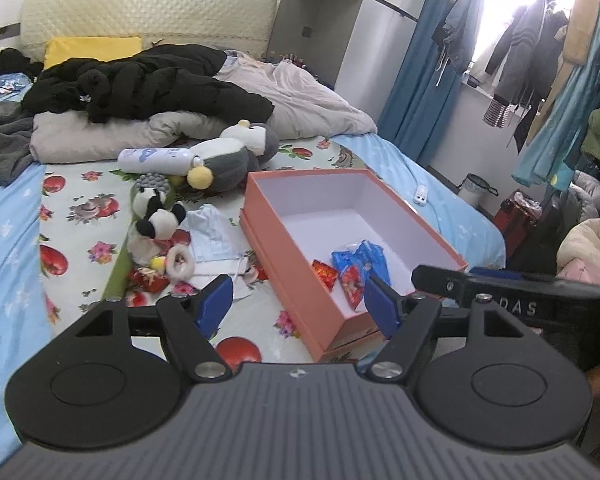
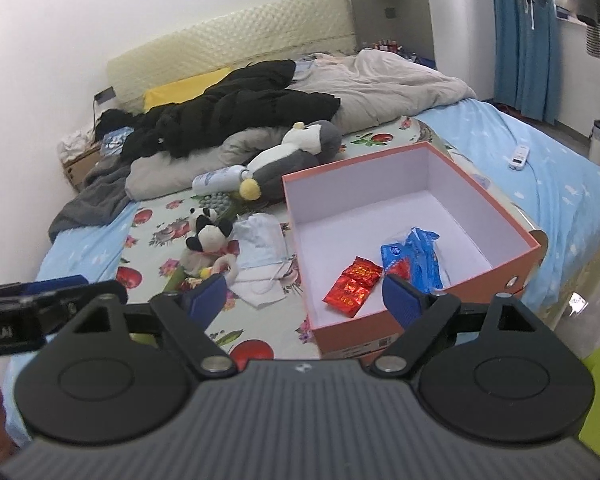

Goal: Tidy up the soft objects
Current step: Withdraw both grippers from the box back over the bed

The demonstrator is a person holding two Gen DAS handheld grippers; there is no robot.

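Both grippers stand wide with nothing between their blue pads: the left gripper (image 1: 296, 306) and the right gripper (image 2: 302, 298) hover over the near end of the orange box (image 2: 512, 256) on the bed (image 1: 12, 240). Inside the box lie a red packet (image 2: 354, 286) and a blue wrapper (image 2: 416, 258). The panda toy (image 1: 158, 222) and penguin plush (image 1: 228, 158) lie left of the box. Black lettering on the right gripper's body reads "DAS".

Both wrist cameras look forward and downward along their open tongs, from above the bed's (image 1: 12, 216) foot. They share the orange box (image 1: 284, 248), just ahead, and perhaps the whole far clutter.
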